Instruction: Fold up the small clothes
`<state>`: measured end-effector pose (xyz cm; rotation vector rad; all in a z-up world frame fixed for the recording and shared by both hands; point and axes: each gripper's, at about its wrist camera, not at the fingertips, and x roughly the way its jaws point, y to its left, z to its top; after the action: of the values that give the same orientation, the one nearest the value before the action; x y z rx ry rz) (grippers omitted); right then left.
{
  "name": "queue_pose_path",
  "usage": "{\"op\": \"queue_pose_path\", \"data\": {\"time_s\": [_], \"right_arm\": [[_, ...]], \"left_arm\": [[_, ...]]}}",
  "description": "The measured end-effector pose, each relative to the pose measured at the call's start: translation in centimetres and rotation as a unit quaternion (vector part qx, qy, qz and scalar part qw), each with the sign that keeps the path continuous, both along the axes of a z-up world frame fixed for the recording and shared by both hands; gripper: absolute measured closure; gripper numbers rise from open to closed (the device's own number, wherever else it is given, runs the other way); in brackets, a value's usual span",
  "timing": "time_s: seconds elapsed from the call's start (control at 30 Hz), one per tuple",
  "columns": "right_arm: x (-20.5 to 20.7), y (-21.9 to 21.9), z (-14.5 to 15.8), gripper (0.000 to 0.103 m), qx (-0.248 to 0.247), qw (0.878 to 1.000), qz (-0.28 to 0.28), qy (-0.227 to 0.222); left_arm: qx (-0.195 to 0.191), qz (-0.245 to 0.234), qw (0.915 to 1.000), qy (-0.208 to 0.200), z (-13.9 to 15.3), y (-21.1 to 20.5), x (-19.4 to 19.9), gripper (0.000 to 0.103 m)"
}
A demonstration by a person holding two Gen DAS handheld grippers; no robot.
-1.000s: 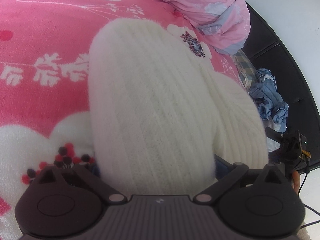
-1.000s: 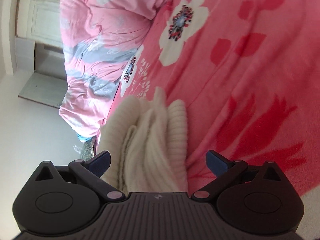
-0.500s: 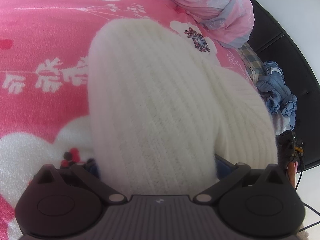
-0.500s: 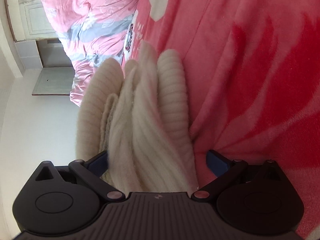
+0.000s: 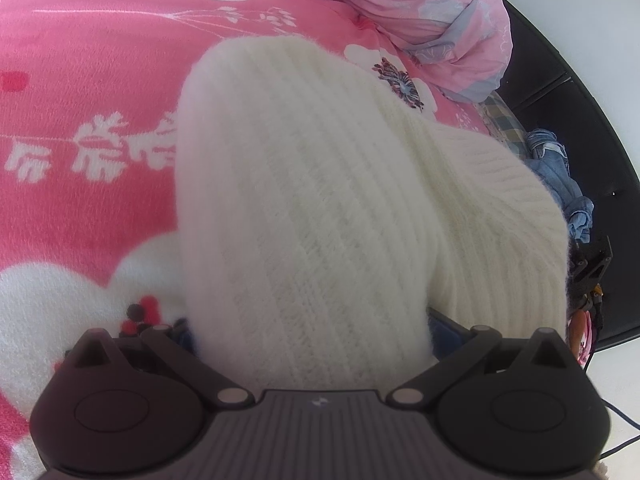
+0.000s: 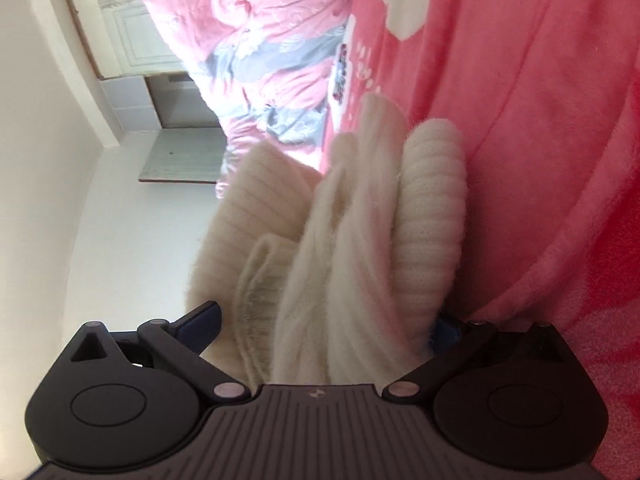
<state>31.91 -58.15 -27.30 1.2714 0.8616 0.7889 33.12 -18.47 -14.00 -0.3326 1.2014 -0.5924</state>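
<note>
A cream ribbed knit sweater (image 5: pixel 304 184) lies folded in a thick bundle on the pink flowered blanket (image 5: pixel 80 128). My left gripper (image 5: pixel 314 326) stands open, its fingers wide apart on either side of the bundle's near end; the knit hides most of both blue pads. In the right wrist view the same sweater (image 6: pixel 360 240) shows its stacked folds edge-on. My right gripper (image 6: pixel 324 322) is open too, with the folds filling the gap. Its left blue pad (image 6: pixel 200 320) is clear of the knit, and the right pad is almost covered.
A pink and grey quilt (image 5: pixel 432 12) is heaped at the far side of the bed. Blue denim clothes (image 5: pixel 560 176) and a checked cloth lie at the bed's right edge by a dark frame. The right wrist view shows a white floor and a door (image 6: pixel 132 28).
The right wrist view has tilted and moved closer to the sweater's folds, which now sit deeper between its fingers. The left gripper has barely shifted. Both jaw widths look unchanged.
</note>
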Motion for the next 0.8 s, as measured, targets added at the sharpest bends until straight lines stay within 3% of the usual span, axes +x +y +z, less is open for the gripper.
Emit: {"op": "queue_pose_path", "data": {"time_s": [0.2,0.33,0.57,0.63,0.73,0.8], "right_arm": [[-1.4,-0.6,-1.8,0.0,0.086,0.995,-0.049,0.006],[-1.8,-0.3,0.0,0.0,0.074,0.996,-0.054,-0.008],[-0.9,2.2,5.0,0.0,-0.086,0.996,-0.016,-0.021],[-0.6,4.0,6.6,0.0,-0.183,0.983,0.006,-0.022],[-0.9,7.6,8.0,0.0,-0.324,0.945,0.028,-0.03],[-2.1,9.9,9.6,0.0,-0.391,0.918,0.028,-0.057]], "left_arm": [[-0.015,0.001,0.9999,0.004,-0.4,0.8,0.1,0.0],[-0.017,0.006,0.9998,0.008,-0.4,1.0,0.2,0.0],[-0.002,0.012,0.9999,-0.01,-0.2,0.3,-0.4,0.0],[0.007,0.008,0.9997,-0.02,-0.1,-0.1,-0.5,0.0],[0.034,-0.002,0.9973,-0.065,1.3,-1.6,-1.4,0.003],[0.048,-0.009,0.9946,-0.092,2.5,-2.1,-2.1,0.009]]}}
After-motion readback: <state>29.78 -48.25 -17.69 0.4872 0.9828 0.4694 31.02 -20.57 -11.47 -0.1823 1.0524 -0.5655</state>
